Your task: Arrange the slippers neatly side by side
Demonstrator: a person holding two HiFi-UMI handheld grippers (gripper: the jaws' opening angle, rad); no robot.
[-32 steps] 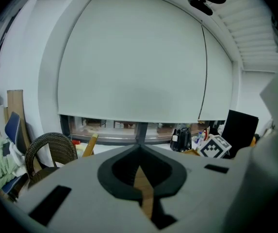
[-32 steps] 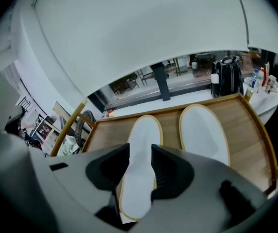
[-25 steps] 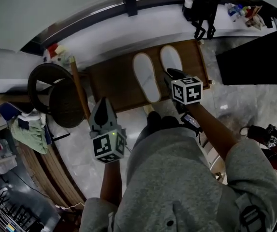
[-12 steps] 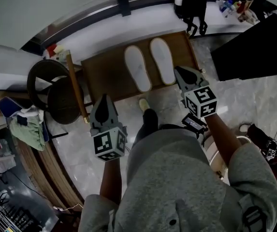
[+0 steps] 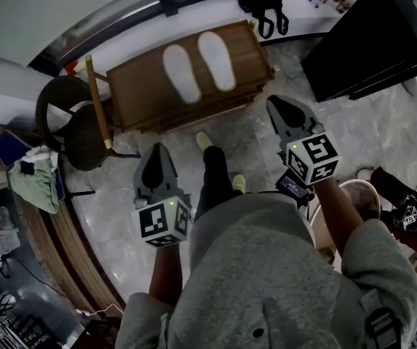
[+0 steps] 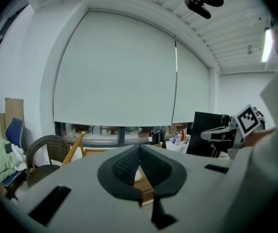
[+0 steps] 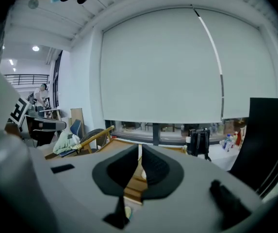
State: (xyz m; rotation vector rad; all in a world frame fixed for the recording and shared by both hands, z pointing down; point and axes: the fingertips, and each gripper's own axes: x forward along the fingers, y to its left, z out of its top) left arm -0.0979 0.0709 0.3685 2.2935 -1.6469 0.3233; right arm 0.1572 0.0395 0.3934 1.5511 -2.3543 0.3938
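Slippers (image 5: pixel 181 73): pair, parallel, on wooden chest (image 5: pixel 135 100).
Well ahead, lengthwise, between left gripper (image 5: pixel 156 151) and right gripper (image 5: pixel 281 106); both pressed together, empty.

The left grey hand-held gripper (image 5: pixel 155 155) and the right grey hand-held gripper (image 5: pixel 279 109) both point forward, jaws together, nothing between them.

The head view is looking steeply down from above the person, taking in the left gripper (image 5: pixel 156 151), the right gripper (image 5: pixel 279 106) and, farther ahead, the wooden bench (image 5: pixel 139 100). Each gripper view is riding close behind its own fingers (image 6: pixel 124 168), facing nearly level toward the window blind (image 6: pixel 114 67). Both are sharing the bench and the black bag (image 7: pixel 198 142) with the head view, each catching the other gripper at its edge.
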